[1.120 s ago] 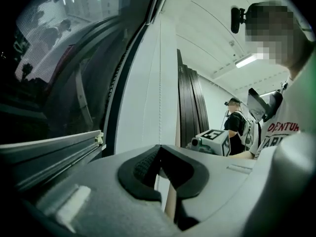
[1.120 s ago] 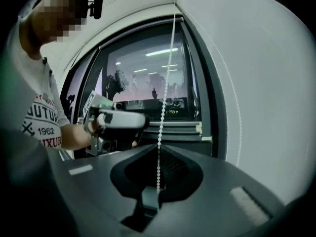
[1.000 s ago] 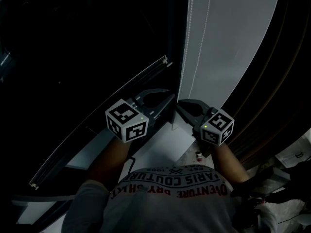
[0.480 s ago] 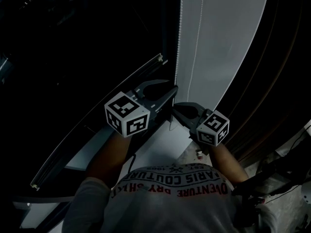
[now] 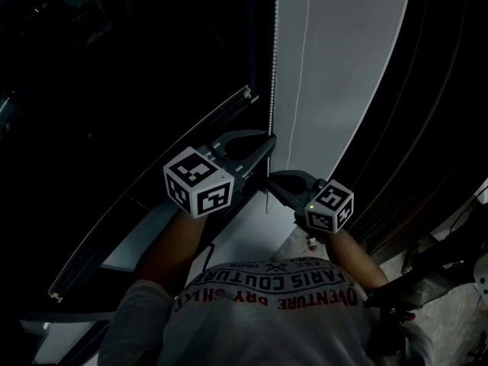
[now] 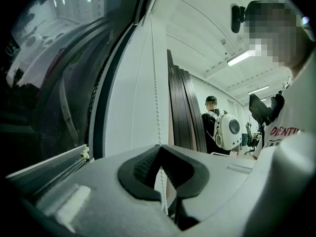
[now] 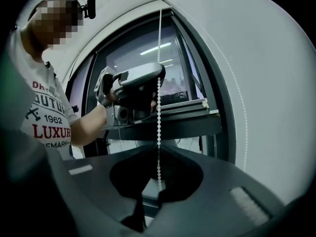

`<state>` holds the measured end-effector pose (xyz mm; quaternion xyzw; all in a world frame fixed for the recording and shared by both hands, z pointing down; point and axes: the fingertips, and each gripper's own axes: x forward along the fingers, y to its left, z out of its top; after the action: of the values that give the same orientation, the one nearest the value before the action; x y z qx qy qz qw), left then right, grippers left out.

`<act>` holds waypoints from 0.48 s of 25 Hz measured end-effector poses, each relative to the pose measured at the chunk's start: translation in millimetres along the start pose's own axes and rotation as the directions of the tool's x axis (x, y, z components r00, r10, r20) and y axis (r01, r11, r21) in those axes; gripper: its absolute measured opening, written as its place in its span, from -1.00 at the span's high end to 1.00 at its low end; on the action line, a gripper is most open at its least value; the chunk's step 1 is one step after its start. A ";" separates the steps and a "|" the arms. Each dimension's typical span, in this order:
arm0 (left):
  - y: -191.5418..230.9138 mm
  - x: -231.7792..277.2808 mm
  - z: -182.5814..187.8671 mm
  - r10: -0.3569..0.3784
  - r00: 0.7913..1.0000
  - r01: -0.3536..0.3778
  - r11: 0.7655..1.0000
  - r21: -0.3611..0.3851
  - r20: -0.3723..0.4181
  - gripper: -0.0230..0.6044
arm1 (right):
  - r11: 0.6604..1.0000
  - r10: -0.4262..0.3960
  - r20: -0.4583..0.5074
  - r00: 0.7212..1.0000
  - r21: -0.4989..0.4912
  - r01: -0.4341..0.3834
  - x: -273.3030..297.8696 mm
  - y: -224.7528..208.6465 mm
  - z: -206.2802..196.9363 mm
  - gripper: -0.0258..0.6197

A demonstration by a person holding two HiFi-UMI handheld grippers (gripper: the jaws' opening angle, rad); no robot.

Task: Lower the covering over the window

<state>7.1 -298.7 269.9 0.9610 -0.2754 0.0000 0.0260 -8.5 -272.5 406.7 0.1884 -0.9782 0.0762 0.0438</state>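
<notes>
Left gripper (image 5: 269, 139) and right gripper (image 5: 269, 178) both have jaws pinched shut on the bead chain (image 5: 272, 67), left higher up, beside the white blind (image 5: 343, 59).

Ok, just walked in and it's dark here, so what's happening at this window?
A person stands at the window with a gripper in each hand. The left hand-held gripper and the right hand-held gripper are both shut on the bead chain of the white roller blind, the left one higher up. Left of the blind, the window is dark and uncovered.
</notes>
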 end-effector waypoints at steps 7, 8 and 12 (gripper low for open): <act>-5.1 -5.2 1.4 -0.021 1.000 0.021 1.000 0.011 0.017 0.91 | 0.999 -0.038 -0.008 0.999 -0.035 0.037 -10.0 -2.3 -4.8 0.85; -3.5 -6.7 1.1 -0.018 1.000 0.018 1.000 0.011 0.021 0.91 | 0.997 -0.049 -0.034 0.998 -0.057 0.047 -10.3 -3.3 -10.3 0.84; 6.0 -13.5 0.1 0.014 1.000 -0.014 1.000 0.018 0.024 0.90 | 0.998 -0.043 -0.062 0.997 -0.044 0.040 -13.9 -1.5 -20.1 0.65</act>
<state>-7.5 -296.7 270.0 0.9592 -0.2823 -0.0089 0.0138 6.1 -265.5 425.1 0.2051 -0.9736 0.0601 0.0802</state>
